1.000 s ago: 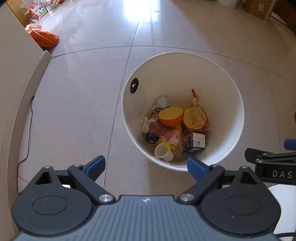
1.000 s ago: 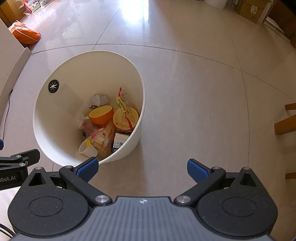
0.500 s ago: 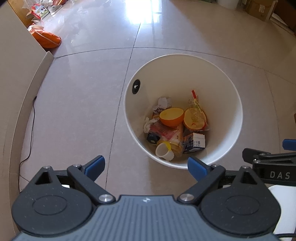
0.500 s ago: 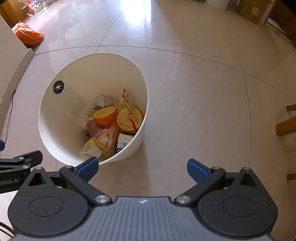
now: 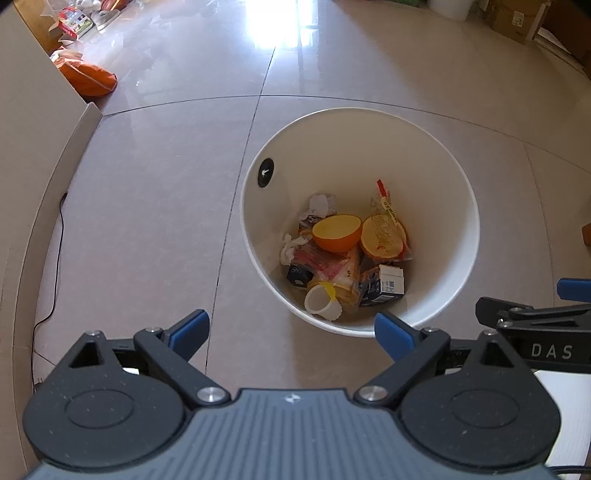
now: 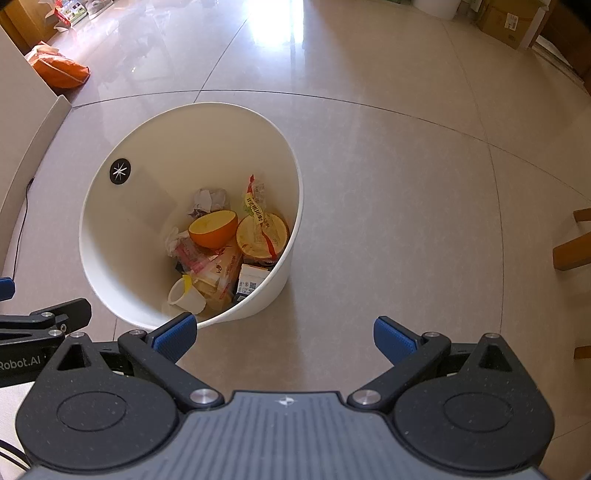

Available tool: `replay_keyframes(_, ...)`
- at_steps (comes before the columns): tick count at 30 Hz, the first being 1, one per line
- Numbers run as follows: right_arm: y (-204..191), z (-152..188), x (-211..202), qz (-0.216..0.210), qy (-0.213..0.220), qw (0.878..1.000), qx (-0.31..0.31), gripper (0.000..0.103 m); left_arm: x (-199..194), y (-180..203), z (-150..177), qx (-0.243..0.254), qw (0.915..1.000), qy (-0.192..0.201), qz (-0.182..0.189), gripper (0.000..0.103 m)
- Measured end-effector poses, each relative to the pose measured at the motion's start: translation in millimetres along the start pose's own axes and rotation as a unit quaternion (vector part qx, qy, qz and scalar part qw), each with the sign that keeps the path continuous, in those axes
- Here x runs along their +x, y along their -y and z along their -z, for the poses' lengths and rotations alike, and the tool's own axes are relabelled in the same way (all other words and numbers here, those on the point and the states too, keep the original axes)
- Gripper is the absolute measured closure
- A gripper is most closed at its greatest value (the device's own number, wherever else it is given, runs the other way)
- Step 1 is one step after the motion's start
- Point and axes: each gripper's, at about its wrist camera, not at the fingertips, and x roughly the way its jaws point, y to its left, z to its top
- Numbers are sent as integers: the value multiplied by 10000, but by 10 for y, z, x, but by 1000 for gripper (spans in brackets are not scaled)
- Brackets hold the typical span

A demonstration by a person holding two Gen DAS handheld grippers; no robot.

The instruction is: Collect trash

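Observation:
A white round bin stands on the tiled floor below both grippers. Inside lie an orange half, a round yellow lid, crumpled paper, wrappers, a small carton and a white cup. My left gripper hangs open and empty, near the bin's front rim. My right gripper is also open and empty, to the right of the bin. Each gripper shows at the edge of the other's view.
An orange bag lies on the floor at the far left beside a beige cabinet. A black cable runs along its base. Cardboard boxes stand far right, and wooden chair legs at the right edge.
The bin has shifted a little lower and further off in both views as both grippers drew back and up. Both stayed open and empty.

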Motion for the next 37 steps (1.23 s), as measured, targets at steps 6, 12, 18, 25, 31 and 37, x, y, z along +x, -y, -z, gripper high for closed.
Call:
replay_keyframes(6, -3, 3, 4, 3, -11, 10000, -8, 0, 11, -3, -9, -15, 10000, -16, 13, 7)
replay_keyframes(12, 6, 8, -14, -4, 12, 10000, -19, 0, -3, 2, -8, -14, 10000, 6, 26, 7)
replay_keyframes(18, 12, 18, -24, -18, 20, 10000, -22, 0, 15, 11, 3, -8, 10000, -16, 52, 7)
replay_keyframes(25, 27, 28, -31, -37, 16, 10000, -15, 0, 12, 22, -1, -5, 10000, -11, 49, 7)
replay_keyframes(31, 26, 19, -31, -49, 14, 10000, -13, 0, 8, 25, 1, -21, 10000, -6, 54, 7)
replay_keyframes(37, 25, 15, -19, -56, 6, 10000, -2, 0, 11, 23, 10, -48, 10000, -23, 49, 7)
